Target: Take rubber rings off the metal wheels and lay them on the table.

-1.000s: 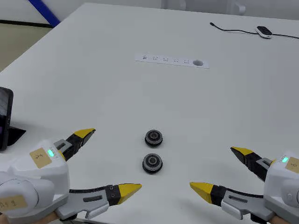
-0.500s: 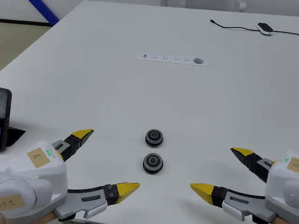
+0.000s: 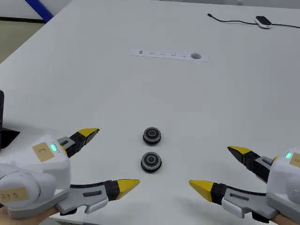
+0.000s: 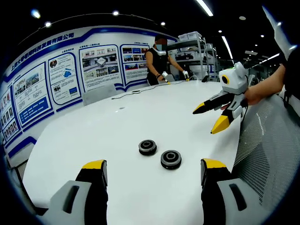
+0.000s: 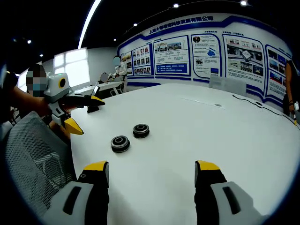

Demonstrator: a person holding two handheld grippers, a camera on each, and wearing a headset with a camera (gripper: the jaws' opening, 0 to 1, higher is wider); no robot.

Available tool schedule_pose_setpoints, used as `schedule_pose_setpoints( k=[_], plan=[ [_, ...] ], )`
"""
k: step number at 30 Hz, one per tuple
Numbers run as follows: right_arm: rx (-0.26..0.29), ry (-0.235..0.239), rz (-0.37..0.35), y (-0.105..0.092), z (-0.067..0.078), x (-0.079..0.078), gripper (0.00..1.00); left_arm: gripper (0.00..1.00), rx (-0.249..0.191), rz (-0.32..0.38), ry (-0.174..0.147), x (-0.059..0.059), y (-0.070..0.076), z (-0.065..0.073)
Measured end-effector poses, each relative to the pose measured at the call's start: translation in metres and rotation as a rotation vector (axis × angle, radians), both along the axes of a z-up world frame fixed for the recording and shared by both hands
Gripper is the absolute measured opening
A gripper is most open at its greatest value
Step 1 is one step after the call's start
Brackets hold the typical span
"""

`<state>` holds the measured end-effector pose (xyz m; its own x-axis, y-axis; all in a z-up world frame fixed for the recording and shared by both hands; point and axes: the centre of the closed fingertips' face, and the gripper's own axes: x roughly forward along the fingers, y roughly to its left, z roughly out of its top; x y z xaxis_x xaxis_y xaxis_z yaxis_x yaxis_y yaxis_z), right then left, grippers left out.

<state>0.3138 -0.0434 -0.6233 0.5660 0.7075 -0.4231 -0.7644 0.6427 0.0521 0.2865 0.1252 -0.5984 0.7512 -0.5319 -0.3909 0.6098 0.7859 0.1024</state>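
Two small metal wheels with black rubber rings lie flat on the white table: the far wheel [image 3: 152,135] [image 4: 147,147] [image 5: 141,131] and the near wheel [image 3: 151,161] [image 4: 171,159] [image 5: 120,143]. My left gripper [image 3: 112,158] [image 4: 153,167] is open to the left of them, its yellow-tipped jaws wide apart with nothing between. My right gripper [image 3: 215,168] [image 5: 152,169] is open on the right, also holding nothing. Both grippers sit a short way from the wheels, near the table's front edge.
A white power strip [image 3: 169,55] is set into the table further back. A cable with a small black device [image 3: 263,21] lies at the far right. A dark device [image 3: 3,126] stands at the left edge. A person stands behind the table [image 4: 159,61].
The head camera has shifted a little; the wheels have not moved. Both grippers stay open and in nearly the same places.
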Motion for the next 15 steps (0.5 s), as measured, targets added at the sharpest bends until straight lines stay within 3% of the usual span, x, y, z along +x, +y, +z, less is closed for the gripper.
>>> schedule_pose_setpoints(
  k=[15],
  plan=[
    [0.029,0.022,-0.011,0.001,0.002,0.0,0.71,0.56,0.04,-0.107,0.017,0.013,-0.024,-0.01]
  ],
)
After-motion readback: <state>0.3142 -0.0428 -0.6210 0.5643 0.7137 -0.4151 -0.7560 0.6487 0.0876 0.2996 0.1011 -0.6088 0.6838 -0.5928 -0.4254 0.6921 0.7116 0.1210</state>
